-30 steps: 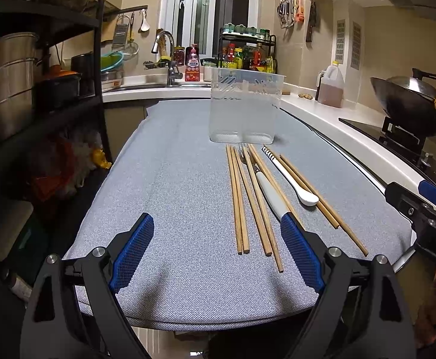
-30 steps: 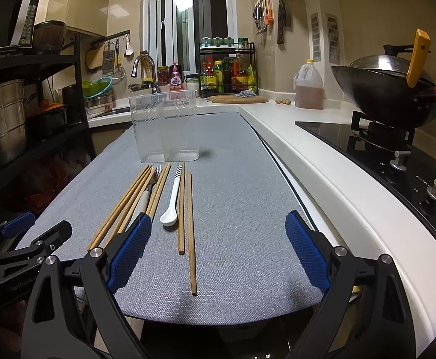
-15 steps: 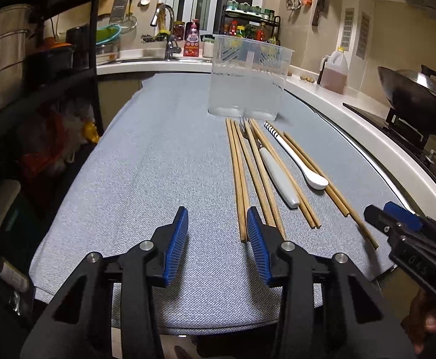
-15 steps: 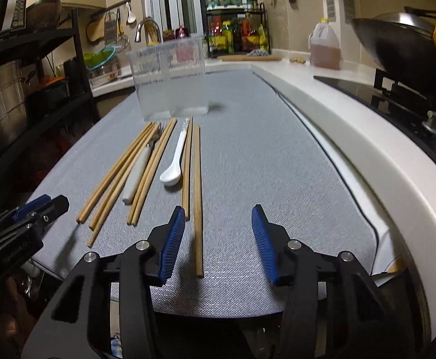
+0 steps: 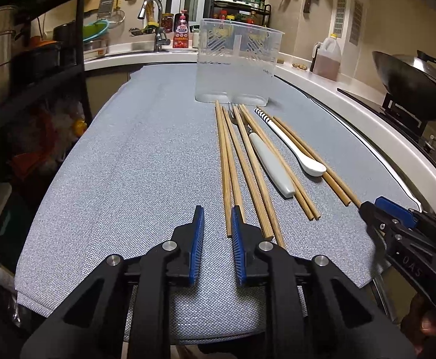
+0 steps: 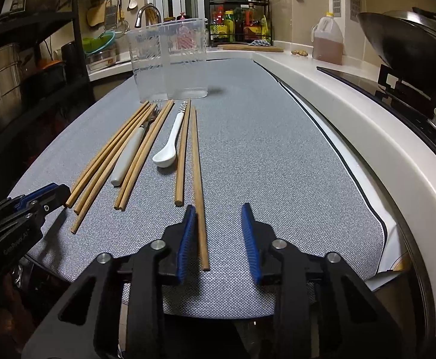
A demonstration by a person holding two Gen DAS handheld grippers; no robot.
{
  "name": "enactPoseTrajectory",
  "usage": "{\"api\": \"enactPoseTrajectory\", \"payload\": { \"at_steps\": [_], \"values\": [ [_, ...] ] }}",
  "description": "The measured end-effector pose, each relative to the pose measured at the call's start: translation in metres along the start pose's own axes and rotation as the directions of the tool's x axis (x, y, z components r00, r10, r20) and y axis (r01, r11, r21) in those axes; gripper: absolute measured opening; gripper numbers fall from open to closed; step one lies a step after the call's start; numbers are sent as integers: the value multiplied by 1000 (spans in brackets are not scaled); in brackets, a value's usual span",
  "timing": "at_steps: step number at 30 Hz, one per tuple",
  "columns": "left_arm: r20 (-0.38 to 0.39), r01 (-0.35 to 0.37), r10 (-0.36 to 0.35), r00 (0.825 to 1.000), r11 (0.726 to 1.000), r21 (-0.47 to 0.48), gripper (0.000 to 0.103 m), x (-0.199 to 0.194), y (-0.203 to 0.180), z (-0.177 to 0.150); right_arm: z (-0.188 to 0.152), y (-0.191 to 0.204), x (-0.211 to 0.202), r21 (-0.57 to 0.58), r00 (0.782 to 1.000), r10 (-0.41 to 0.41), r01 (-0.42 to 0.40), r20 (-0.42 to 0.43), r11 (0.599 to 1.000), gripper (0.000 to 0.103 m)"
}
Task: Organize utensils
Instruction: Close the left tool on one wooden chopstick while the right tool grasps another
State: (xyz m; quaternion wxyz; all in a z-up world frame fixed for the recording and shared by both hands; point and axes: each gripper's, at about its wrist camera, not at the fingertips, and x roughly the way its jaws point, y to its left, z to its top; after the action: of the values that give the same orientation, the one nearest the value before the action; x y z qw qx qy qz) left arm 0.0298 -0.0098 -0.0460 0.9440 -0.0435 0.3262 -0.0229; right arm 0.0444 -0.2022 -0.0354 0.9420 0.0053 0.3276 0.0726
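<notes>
Both grippers parted, holding nothing. We centre right gripper (image 6: pixel 219 233) on the outermost chopstick (image 6: pixel 196 161), pinch near its end, lift level toward the holder (image 6: pixel 170 62).

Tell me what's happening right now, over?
Left gripper and right gripper open, empty. Chopsticks, spoon, fork flat on mat. Holder unobstructed.

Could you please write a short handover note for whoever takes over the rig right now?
Left tongs: open, narrow gap, empty, low over the mat beside the leftmost chopsticks.
Right tongs: open, empty, near end of the rightmost chopstick between the pads.
White spoon, white-handled fork and all chopsticks lie in front of the clear holder.
Done: nothing in the holder.
Left: load every utensil.
</notes>
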Motion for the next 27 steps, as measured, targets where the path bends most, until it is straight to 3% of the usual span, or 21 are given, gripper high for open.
{"api": "enactPoseTrajectory", "payload": {
  "at_steps": [2, 4, 6, 10, 20, 24, 27],
  "values": [
    [2, -14, 13, 1000, 999, 30, 20, 2, -5, 0, 0, 2, 0, -13, 1000, 12, -13, -1, 1000, 7],
    [4, -34, 33, 999, 997, 65, 19, 2, -10, -1, 0, 3, -1, -16, 1000, 3, -3, 0, 1000, 6],
    [-1, -36, 36, 999, 998, 52, 4, 1, -6, -1, 0, -3, -2, 7, 1000, -10, 10, 2, 1000, 6],
    [-9, -48, 48, 999, 999, -17, 4, -8, 10, -3, 2, -12, -1, 35, 1000, -28, 28, -1, 999, 6],
    [6, -70, 70, 998, 997, -16, 6, -5, 13, -3, 3, -19, 3, 49, 1000, -21, 20, 16, 999, 16],
    [18, -76, 75, 997, 997, 4, 16, -2, 6, -2, 3, -15, 5, 26, 1000, -17, 16, 25, 1000, 22],
    [26, -87, 87, 996, 996, 35, 18, 0, 2, -3, 3, -13, 6, 10, 999, -17, 17, 34, 1000, 23]
  ]
}}
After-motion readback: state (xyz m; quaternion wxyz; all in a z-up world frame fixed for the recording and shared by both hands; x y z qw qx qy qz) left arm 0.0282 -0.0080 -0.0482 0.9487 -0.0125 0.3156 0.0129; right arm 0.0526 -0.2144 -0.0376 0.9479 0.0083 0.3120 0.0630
